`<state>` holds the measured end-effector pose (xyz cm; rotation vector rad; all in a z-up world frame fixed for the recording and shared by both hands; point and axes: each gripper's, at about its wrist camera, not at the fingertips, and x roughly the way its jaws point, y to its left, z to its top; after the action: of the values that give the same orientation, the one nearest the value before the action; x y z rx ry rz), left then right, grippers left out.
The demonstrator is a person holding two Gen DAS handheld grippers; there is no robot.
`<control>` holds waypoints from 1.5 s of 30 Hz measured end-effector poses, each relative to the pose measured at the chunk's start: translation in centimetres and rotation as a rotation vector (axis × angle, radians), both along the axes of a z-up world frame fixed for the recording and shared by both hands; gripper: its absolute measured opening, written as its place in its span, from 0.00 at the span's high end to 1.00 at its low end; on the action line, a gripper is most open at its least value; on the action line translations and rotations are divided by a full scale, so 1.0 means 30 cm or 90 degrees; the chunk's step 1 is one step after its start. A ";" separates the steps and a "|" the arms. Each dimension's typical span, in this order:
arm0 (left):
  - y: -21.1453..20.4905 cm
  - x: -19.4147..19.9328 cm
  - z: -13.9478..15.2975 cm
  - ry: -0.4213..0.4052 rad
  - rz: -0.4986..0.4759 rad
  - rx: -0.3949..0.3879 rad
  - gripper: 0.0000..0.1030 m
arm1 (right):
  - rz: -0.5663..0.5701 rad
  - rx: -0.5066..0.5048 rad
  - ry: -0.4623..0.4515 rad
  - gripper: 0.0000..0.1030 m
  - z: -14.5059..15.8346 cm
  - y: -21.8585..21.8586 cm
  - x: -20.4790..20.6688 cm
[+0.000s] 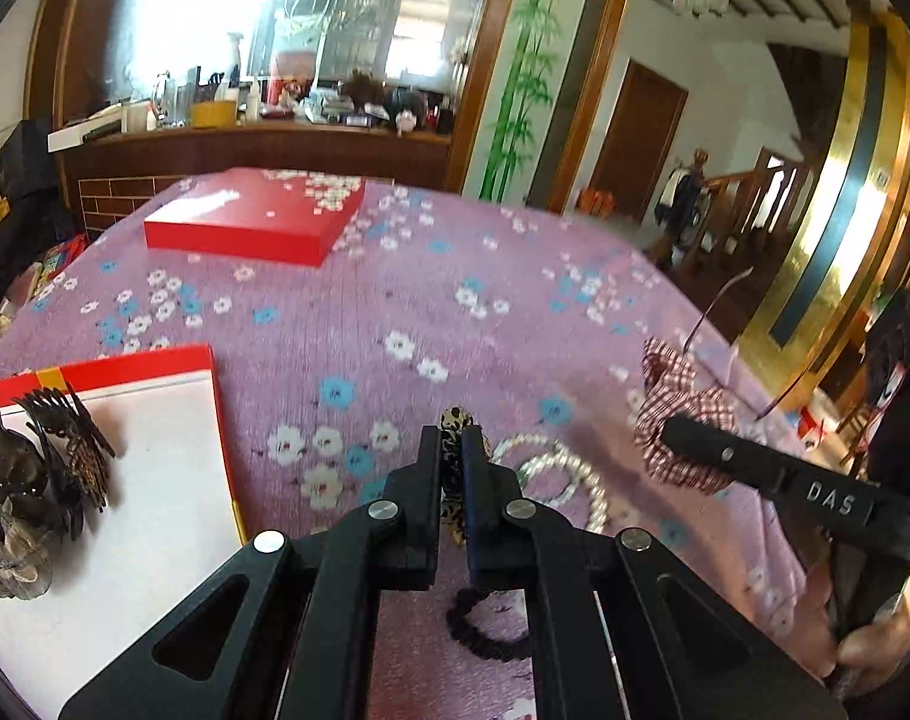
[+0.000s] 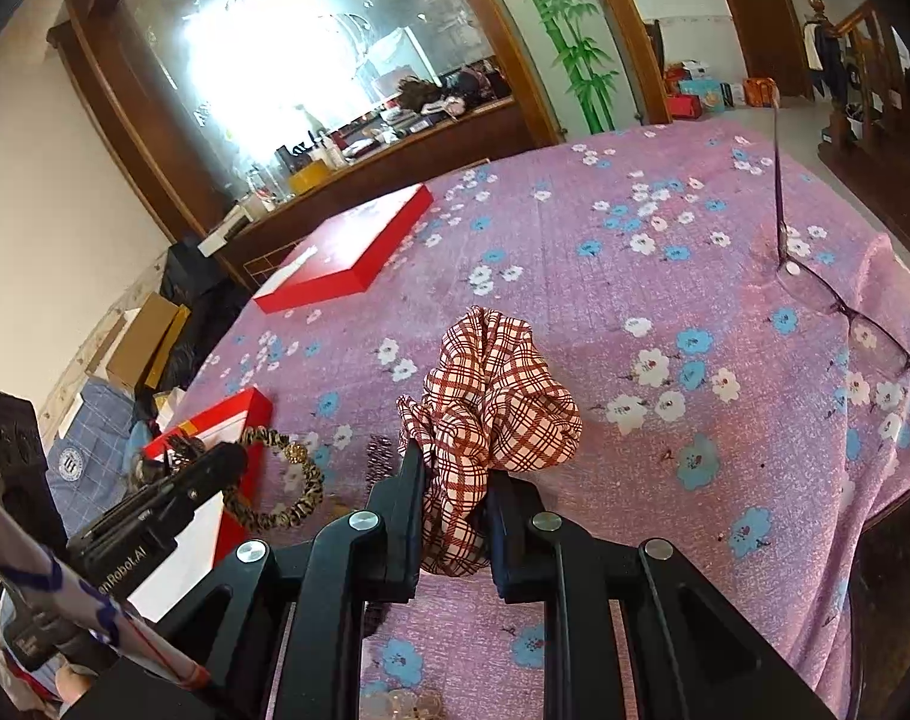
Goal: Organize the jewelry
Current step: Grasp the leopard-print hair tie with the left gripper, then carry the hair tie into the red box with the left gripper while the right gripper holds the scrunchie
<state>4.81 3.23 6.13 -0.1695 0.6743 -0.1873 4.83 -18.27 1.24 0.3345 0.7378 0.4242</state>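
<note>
Scrunchies both soft, light, squashy. Left gripper (image 1: 454, 438) clenched on leopard scrunchie (image 1: 455, 468), lifted above tabletop (image 1: 395, 288). Right gripper (image 2: 455, 468) clamps plaid scrunchie (image 2: 497, 414) by bunched fabric. Box (image 1: 155, 450) near left; pinch fabric, not elastic.

Leopard scrunchie (image 1: 455, 468) stands edge-on at lower centre, pinched. Plaid scrunchie (image 2: 497, 402) bunches at centre, clamped. Pearl bracelets (image 1: 560, 474) lie right of centre; black hair tie (image 1: 485, 630) lies at the bottom.
</note>
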 end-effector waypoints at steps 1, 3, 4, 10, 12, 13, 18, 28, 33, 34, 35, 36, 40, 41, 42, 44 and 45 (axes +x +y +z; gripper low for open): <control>-0.003 -0.001 0.004 -0.005 -0.002 -0.001 0.95 | 0.004 0.001 -0.005 0.82 0.005 0.004 -0.003; -0.013 -0.003 0.011 -0.016 -0.001 0.007 0.95 | 0.012 -0.002 -0.016 0.82 0.014 0.015 -0.012; -0.016 -0.002 0.010 -0.020 0.002 0.014 0.95 | 0.016 -0.005 -0.021 0.82 0.017 0.023 -0.017; -0.034 -0.021 0.019 -0.043 0.017 0.057 0.94 | 0.031 -0.024 -0.037 0.82 0.022 0.054 -0.034; -0.038 -0.022 0.017 -0.043 0.016 0.061 0.94 | 0.033 -0.025 -0.039 0.82 0.022 0.055 -0.033; -0.039 -0.020 0.014 -0.042 0.014 0.063 0.94 | 0.034 -0.025 -0.040 0.82 0.021 0.056 -0.032; -0.049 -0.025 0.008 -0.045 0.013 0.076 0.94 | 0.036 -0.026 -0.039 0.82 0.019 0.056 -0.030; -0.066 -0.034 0.005 -0.054 0.016 0.099 0.94 | 0.049 -0.036 -0.036 0.82 0.005 0.078 -0.024; -0.063 -0.031 0.003 -0.054 0.023 0.104 0.94 | 0.058 -0.038 -0.046 0.82 0.012 0.090 -0.034; -0.061 -0.033 0.004 -0.054 0.025 0.106 0.94 | 0.057 -0.040 -0.049 0.82 0.011 0.089 -0.035; -0.058 -0.036 0.007 -0.053 0.031 0.109 0.94 | 0.055 -0.040 -0.047 0.82 0.009 0.086 -0.029; -0.054 -0.040 0.010 -0.051 0.035 0.107 0.94 | 0.055 -0.037 -0.044 0.82 0.008 0.084 -0.027; -0.033 -0.096 0.038 -0.058 0.046 0.104 0.94 | 0.055 -0.028 -0.039 0.82 0.003 0.073 -0.021; -0.025 -0.113 0.047 -0.058 0.046 0.104 0.94 | 0.057 -0.027 -0.040 0.82 0.003 0.074 -0.022; -0.014 -0.132 0.057 -0.061 0.048 0.103 0.94 | 0.059 -0.028 -0.042 0.82 0.004 0.077 -0.023; 0.017 -0.177 0.083 -0.067 0.056 0.099 0.94 | 0.063 -0.031 -0.045 0.82 0.005 0.082 -0.028; 0.036 -0.200 0.095 -0.068 0.059 0.095 0.94 | 0.067 -0.033 -0.048 0.82 0.005 0.087 -0.031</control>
<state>-1.18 4.30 8.99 -0.0474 0.5711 -0.0567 3.90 -15.67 1.40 0.2310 0.6939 0.5136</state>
